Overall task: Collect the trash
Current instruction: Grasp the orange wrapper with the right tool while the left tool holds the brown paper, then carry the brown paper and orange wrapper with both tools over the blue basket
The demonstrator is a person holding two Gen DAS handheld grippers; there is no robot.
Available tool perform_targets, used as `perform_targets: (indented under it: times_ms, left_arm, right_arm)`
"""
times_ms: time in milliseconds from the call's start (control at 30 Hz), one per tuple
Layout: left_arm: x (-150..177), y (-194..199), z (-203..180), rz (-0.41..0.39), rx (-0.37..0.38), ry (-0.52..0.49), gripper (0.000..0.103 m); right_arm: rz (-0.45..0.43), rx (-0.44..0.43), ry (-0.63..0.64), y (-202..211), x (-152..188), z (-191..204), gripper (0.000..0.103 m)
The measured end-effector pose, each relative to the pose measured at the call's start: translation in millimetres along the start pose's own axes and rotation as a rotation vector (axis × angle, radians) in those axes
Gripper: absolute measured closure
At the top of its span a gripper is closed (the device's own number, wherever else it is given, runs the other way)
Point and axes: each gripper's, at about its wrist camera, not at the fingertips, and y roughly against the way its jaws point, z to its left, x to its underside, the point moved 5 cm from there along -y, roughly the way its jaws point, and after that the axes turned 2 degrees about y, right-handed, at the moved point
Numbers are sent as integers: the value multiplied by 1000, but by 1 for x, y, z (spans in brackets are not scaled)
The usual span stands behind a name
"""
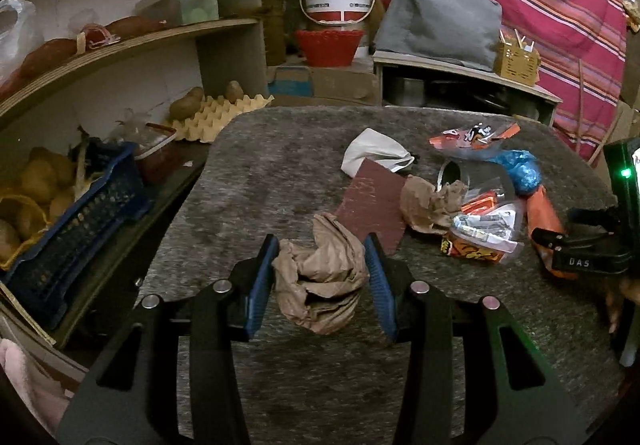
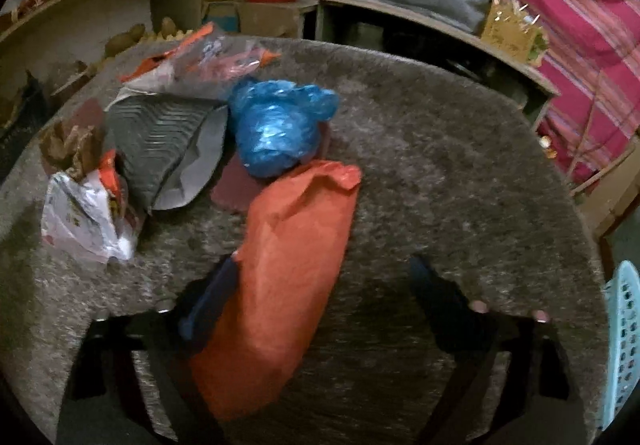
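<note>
Near the grey mat's (image 1: 248,173) bare left side, left gripper (image 1: 322,269) jaws pinch crumpled brown paper (image 1: 320,281); right gripper (image 2: 320,285) jaws spread.

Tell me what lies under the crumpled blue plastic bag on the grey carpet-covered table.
Under the crumpled blue plastic bag a flat dark red sheet shows, and the bag touches the top end of the orange plastic bag. How far the sheet continues underneath is covered.

text: "DAS" | on: right tongs (image 1: 576,263) body | wrapper print: seemingly illegible
</note>
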Motion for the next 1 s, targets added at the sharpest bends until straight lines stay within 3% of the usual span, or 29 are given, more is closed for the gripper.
perform_targets:
  times_ms: [167, 333, 400, 533, 1000]
  left_arm:
    - [-1, 1, 1, -1, 5, 12, 60]
    - [-2, 2, -1, -5, 2, 4, 60]
    - [-2, 3, -4, -7, 0, 1, 60]
    - [-3, 5, -7, -14, -10, -8, 60]
    - [-10, 9, -30, -22, 19, 6, 60]
  right_arm:
    - [-3, -55, -8, 1, 1, 4, 56]
    - [-23, -81, -32, 5, -2, 2, 88]
    - [-29, -87, -41, 6, -2, 0, 94]
    - [-53, -64, -44, 12, -3, -8, 99]
    - [-137, 0, -135, 47, -1, -84, 99]
